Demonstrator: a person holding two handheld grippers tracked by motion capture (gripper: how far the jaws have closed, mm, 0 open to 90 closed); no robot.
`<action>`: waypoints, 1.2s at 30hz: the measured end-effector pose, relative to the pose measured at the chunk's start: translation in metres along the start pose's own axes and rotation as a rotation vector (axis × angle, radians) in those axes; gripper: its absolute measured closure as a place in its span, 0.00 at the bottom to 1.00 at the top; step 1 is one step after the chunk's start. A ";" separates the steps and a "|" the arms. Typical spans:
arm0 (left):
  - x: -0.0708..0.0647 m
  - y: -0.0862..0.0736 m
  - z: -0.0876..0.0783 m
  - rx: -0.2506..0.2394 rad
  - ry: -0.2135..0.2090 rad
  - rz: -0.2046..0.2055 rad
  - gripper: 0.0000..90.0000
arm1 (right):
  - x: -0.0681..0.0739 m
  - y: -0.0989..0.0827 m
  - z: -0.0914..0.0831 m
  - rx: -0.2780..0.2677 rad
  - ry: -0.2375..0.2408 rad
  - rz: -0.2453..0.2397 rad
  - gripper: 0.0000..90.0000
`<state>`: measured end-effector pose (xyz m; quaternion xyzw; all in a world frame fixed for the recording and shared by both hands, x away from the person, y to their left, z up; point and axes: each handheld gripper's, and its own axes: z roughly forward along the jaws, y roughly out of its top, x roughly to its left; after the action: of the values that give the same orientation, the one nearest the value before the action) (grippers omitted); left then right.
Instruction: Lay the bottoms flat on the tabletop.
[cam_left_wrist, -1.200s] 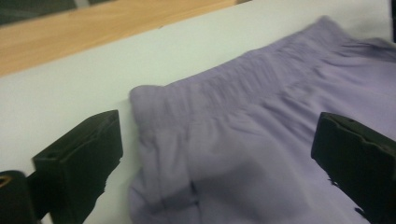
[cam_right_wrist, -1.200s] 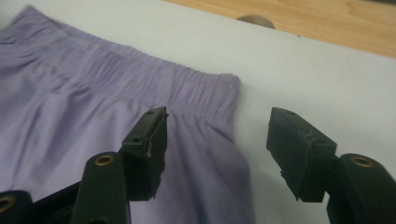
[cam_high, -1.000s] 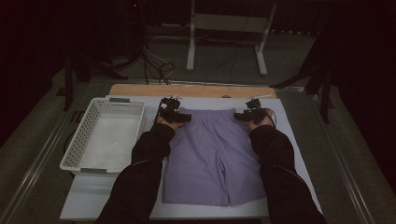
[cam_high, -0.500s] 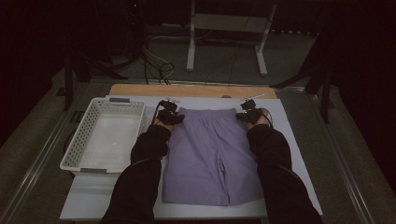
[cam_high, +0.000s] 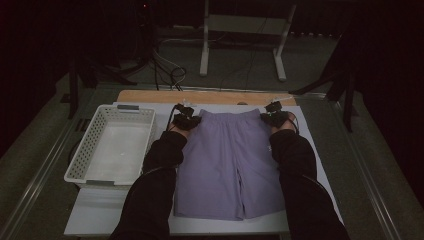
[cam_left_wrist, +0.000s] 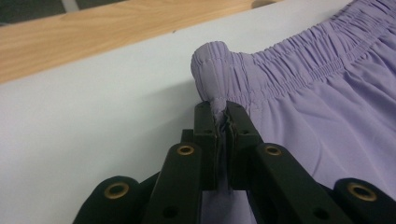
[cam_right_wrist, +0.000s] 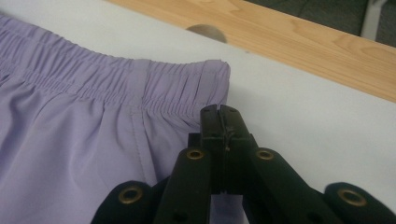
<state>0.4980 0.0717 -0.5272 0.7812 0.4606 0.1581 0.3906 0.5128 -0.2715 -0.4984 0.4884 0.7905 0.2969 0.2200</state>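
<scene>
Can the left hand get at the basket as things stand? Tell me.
Probably yes: the basket sits just beside the left tongs with bare table between. But those tongs are clamped on the shorts waistband, so they must let go first.

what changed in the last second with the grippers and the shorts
Both grippers have just been closing on the waistband corners of the purple shorts. The left gripper now pinches a bunched fold of the elastic corner, and the right gripper is shut on the fabric edge just below the other corner. Both hands barely shifted. The shorts lie flat as before, and the white basket stayed put.
</scene>
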 end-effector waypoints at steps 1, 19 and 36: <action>0.000 0.002 0.002 -0.001 0.006 0.010 0.94 | -0.001 0.000 0.000 -0.003 -0.001 0.006 1.00; -0.002 0.009 0.012 -0.039 -0.033 -0.028 0.93 | -0.010 -0.004 0.006 -0.003 -0.033 0.083 1.00; -0.008 0.006 -0.004 -0.004 -0.101 -0.037 0.08 | 0.006 -0.015 -0.007 -0.111 0.073 0.127 0.26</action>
<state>0.4947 0.0650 -0.5186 0.7787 0.4544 0.1120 0.4178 0.4963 -0.2727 -0.5042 0.5135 0.7478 0.3712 0.1983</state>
